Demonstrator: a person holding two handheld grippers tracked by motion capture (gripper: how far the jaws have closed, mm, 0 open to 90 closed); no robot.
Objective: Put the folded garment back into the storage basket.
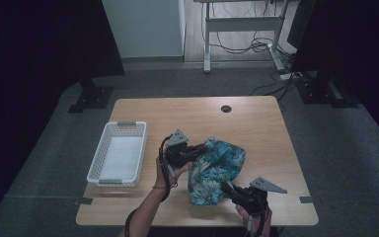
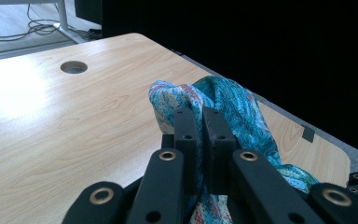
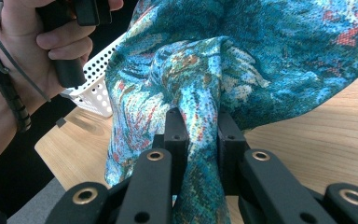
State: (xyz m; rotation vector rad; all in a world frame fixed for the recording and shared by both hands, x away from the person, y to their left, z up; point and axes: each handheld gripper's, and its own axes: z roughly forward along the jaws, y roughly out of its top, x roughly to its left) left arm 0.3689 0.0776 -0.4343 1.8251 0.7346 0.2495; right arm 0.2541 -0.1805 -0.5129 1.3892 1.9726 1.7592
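Note:
A teal, flower-patterned cloth [image 1: 215, 170] lies bunched on the wooden table [image 1: 256, 123], right of centre. My left gripper [image 1: 203, 147] is at the cloth's upper left edge, shut on a fold of it; in the left gripper view the jaws stand almost together with a thin fold of cloth [image 2: 223, 100] pinched between them. My right gripper [image 1: 225, 188] is at the cloth's lower end near the table's front edge. In the right gripper view a thick twist of cloth [image 3: 198, 116] is clamped between its jaws, lifted off the table. The left hand [image 3: 51, 42] and its gripper handle are beyond it.
A white plastic basket [image 1: 118, 153] stands at the table's left side, with nothing seen inside. A round cable hole [image 1: 226, 108] sits near the table's far edge. Beyond the table are a desk frame and cables [image 1: 249, 44] on the floor.

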